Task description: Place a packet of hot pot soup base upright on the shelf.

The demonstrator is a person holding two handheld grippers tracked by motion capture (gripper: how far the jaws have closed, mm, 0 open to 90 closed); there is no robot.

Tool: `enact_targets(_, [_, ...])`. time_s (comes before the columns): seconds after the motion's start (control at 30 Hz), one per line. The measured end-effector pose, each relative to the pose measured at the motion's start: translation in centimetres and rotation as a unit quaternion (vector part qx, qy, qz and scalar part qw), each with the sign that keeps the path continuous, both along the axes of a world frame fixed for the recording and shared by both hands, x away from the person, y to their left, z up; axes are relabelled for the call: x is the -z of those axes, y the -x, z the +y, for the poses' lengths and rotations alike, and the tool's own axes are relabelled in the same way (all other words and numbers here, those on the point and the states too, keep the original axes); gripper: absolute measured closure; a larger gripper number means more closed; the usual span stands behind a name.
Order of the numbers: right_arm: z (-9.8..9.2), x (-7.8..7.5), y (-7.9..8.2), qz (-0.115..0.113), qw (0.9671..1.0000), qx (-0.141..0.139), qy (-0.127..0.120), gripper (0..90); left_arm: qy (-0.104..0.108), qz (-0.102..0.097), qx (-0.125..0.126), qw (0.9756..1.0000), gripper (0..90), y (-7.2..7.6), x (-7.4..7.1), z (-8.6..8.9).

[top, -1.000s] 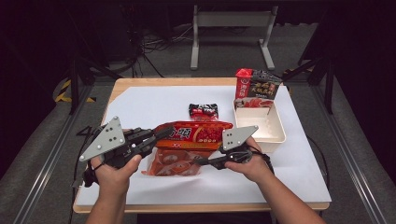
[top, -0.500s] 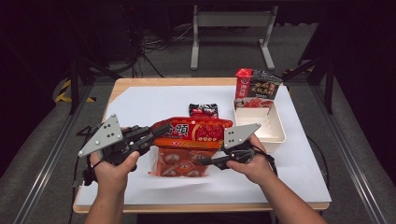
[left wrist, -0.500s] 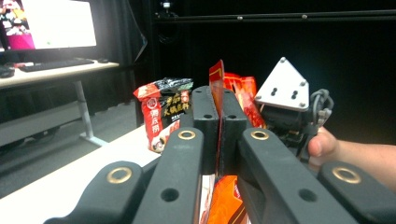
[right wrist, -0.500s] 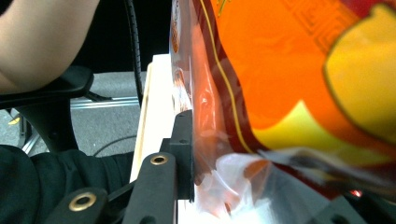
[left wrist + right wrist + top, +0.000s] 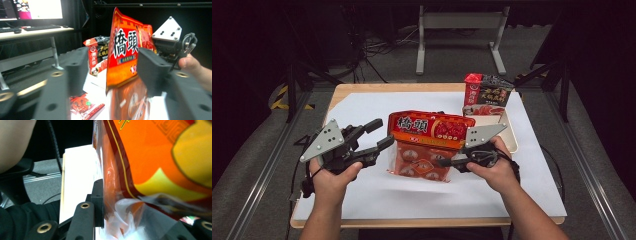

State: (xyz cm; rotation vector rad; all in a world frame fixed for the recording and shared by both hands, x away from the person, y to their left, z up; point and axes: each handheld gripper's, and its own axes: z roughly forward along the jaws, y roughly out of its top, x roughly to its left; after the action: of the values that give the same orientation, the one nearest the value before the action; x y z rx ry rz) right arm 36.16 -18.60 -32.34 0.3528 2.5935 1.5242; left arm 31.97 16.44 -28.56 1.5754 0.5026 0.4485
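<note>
The red snack bag (image 5: 428,144) hangs above the surface (image 5: 362,107), long axis crosswise, clamped at its right edge by the right hand-held gripper (image 5: 447,162). The left hand-held gripper (image 5: 384,134), jaws just opened and empty, stands just beside its left edge.

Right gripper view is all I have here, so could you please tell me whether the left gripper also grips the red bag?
Observer: No. The left gripper is open. Its jaws have just been opening, and the edge of the red bag sits just off their tips, unpressed.
Operator: What is holding the bag, then?
Observer: The right gripper alone, clamped on the bag's clear lower part.
Operator: Is anything behind the bag?
Observer: A black and red packet stands at the far end of a beige tray, on the table's right side.
</note>
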Motion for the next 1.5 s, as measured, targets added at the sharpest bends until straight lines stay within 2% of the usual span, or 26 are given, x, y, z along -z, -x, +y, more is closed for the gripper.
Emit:
enact_targets(0.23, [-1.6,-1.5,-0.7,-0.004,0.9994,0.033,0.005,70.3,-0.009,0.012,-0.025,0.9996,30.0,-0.7,0.5,0.5])
enact_targets(0.43, [-2.3,-2.9,-1.4,-0.006,0.9986,0.050,0.016,70.2,-0.024,0.014,-0.057,0.9980,25.4,-1.1,1.0,1.1])
enact_targets(0.63, [-2.7,-4.2,-2.0,-0.007,0.9973,0.067,0.030,70.2,-0.028,0.027,-0.070,0.9968,22.8,-1.6,1.5,1.7])
enact_targets(0.83, [-3.1,-5.4,-2.6,-0.005,0.9958,0.085,0.035,70.2,-0.040,0.039,-0.081,0.9951,21.3,-2.1,2.1,2.1])
enact_targets(1.13, [-4.1,-6.5,-3.7,-0.008,0.9931,0.109,0.043,70.2,-0.047,0.056,-0.087,0.9936,19.8,-2.9,3.0,2.6])
enact_targets(1.5, [-6.2,-7.6,-5.1,-0.027,0.9890,0.140,0.040,70.2,-0.047,0.073,-0.091,0.9920,19.0,-3.4,3.7,3.2])
